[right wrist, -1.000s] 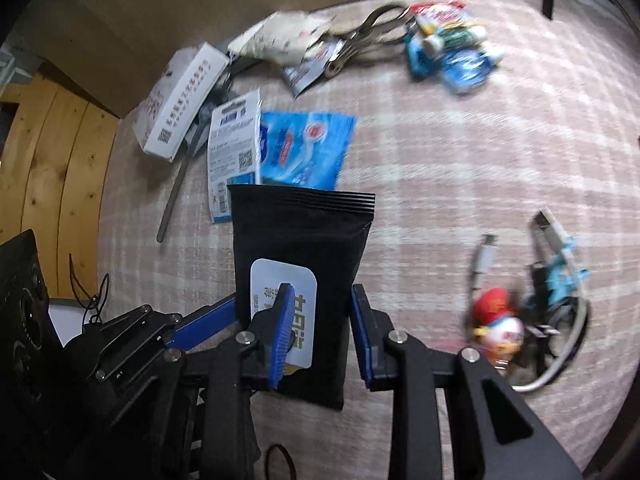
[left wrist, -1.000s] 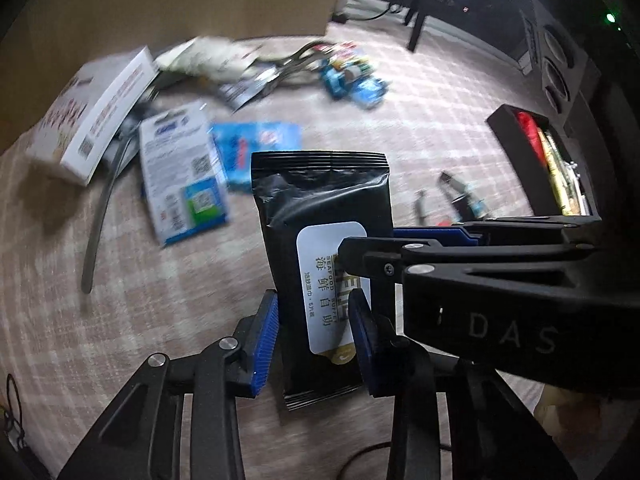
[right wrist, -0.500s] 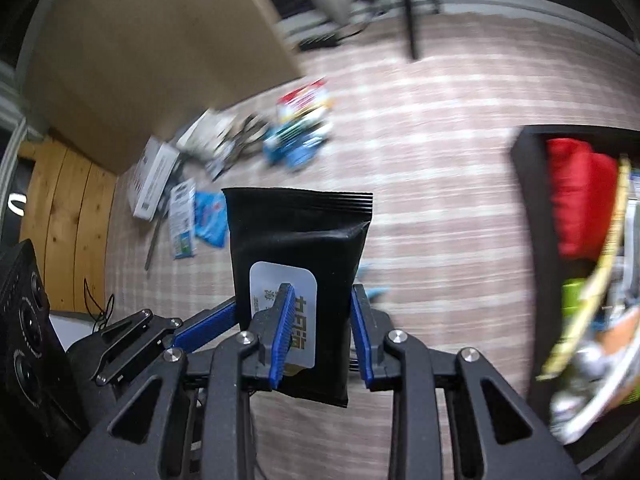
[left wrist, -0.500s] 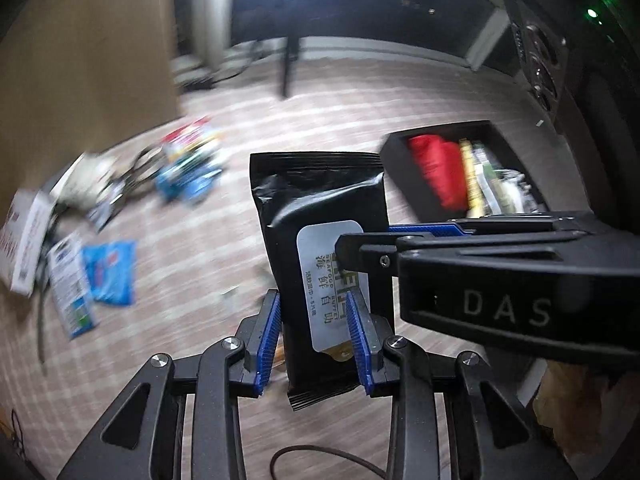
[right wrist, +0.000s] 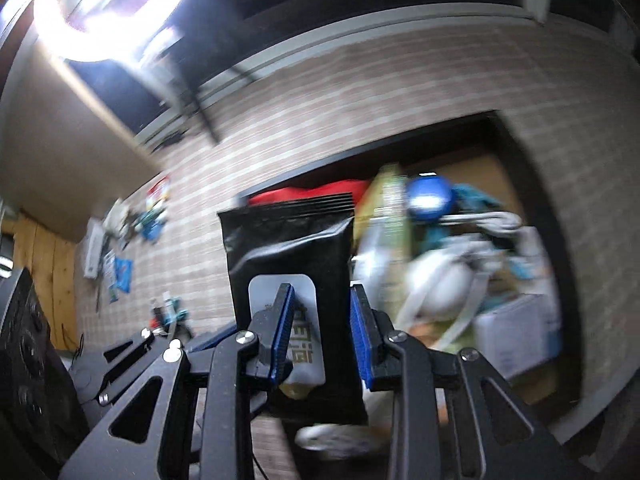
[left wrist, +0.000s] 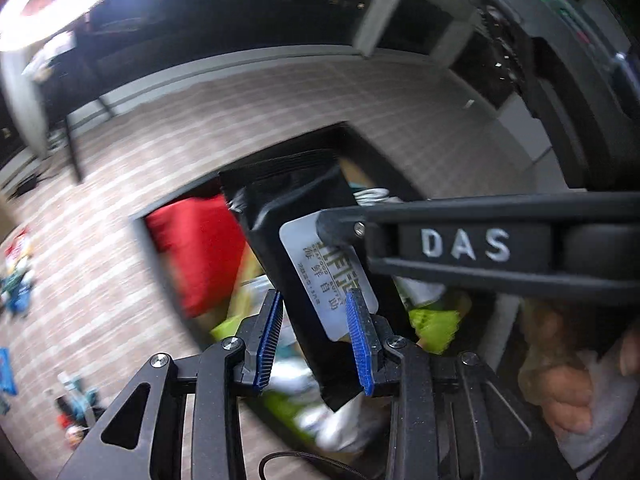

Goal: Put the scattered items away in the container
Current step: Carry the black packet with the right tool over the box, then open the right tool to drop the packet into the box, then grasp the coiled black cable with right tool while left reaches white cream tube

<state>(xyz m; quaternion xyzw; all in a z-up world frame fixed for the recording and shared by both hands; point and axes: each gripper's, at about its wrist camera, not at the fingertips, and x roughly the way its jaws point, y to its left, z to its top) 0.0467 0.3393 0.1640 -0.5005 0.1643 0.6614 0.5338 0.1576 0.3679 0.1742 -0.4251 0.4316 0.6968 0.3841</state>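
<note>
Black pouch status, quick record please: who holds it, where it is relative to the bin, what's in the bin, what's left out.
held item: black pouch, white label
grip: left gripper and right gripper both shut on it
position: over the black container
container contents: red item, blue round item, other items, blurred
left out: scattered items on the checked cloth

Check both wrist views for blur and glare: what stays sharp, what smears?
Left wrist view: black packet and left gripper sharp; container contents and carpet motion-smeared. Right wrist view: right gripper sharp; bright lamp blows out the top left; container contents badly smeared.
</note>
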